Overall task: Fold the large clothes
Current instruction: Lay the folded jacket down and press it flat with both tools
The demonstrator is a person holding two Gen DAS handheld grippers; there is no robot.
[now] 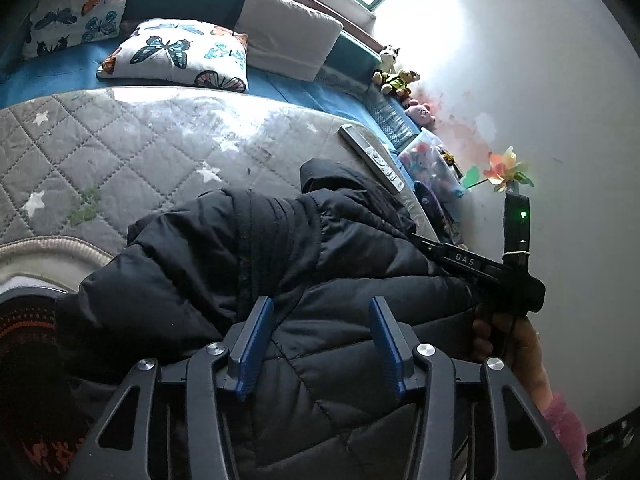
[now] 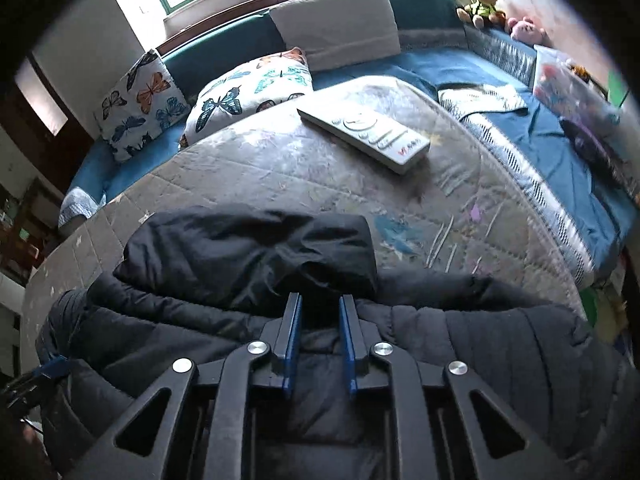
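Observation:
A black puffer jacket [image 1: 248,248] lies bunched on the grey quilted mattress [image 1: 120,148]. My left gripper [image 1: 320,304] is open just above the jacket's quilted body, with nothing between its blue pads. The right gripper [image 1: 480,260] shows at the right in a hand, resting at the jacket's edge. In the right wrist view the jacket [image 2: 480,332] spreads below, its hood [image 2: 248,248] folded toward the mattress [image 2: 280,168]. My right gripper [image 2: 320,300] stands open with a narrow gap, fingertips at the collar below the hood, holding nothing.
A white remote control [image 2: 368,132] lies on the mattress beyond the jacket; it also shows in the left wrist view [image 1: 372,156]. Butterfly pillows [image 1: 180,54], a grey cushion [image 2: 336,24] and plush toys [image 2: 480,6] line the blue bed. A wall with a pinwheel [image 1: 504,172] is at right.

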